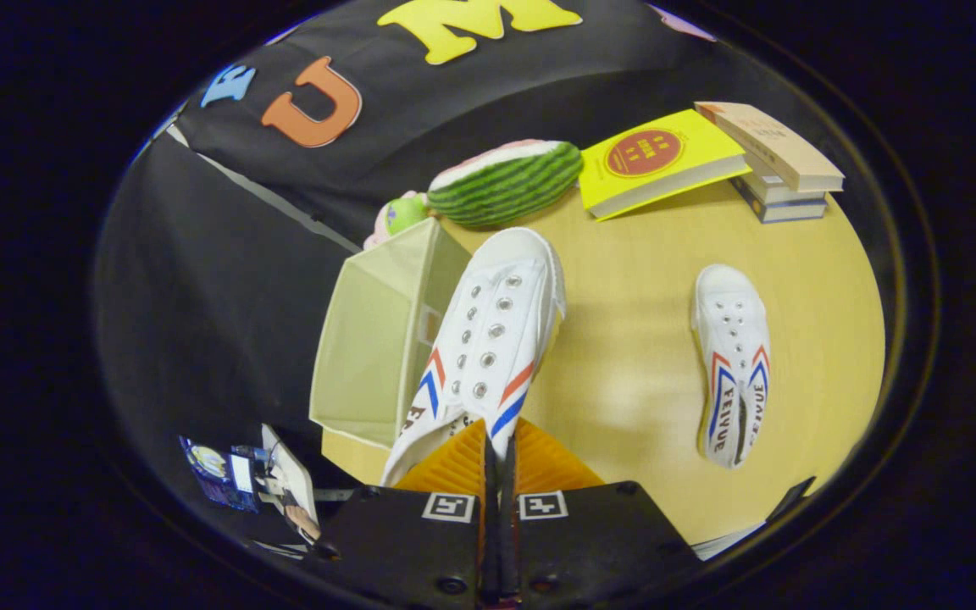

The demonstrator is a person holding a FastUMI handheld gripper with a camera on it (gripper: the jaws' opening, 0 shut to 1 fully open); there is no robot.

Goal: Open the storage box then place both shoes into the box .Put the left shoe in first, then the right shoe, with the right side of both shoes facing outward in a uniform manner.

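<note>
My gripper is shut on the heel edge of a white canvas shoe with red and blue stripes, held up above the table with its toe pointing away from me. Just left of the held shoe stands the pale fabric storage box, open at the top, near the table's left edge. The second white shoe lies flat on the wooden table off to the right, toe pointing away.
A watermelon-slice plush and a small green and pink toy lie beyond the box. A yellow book and a stack of books sit at the far right.
</note>
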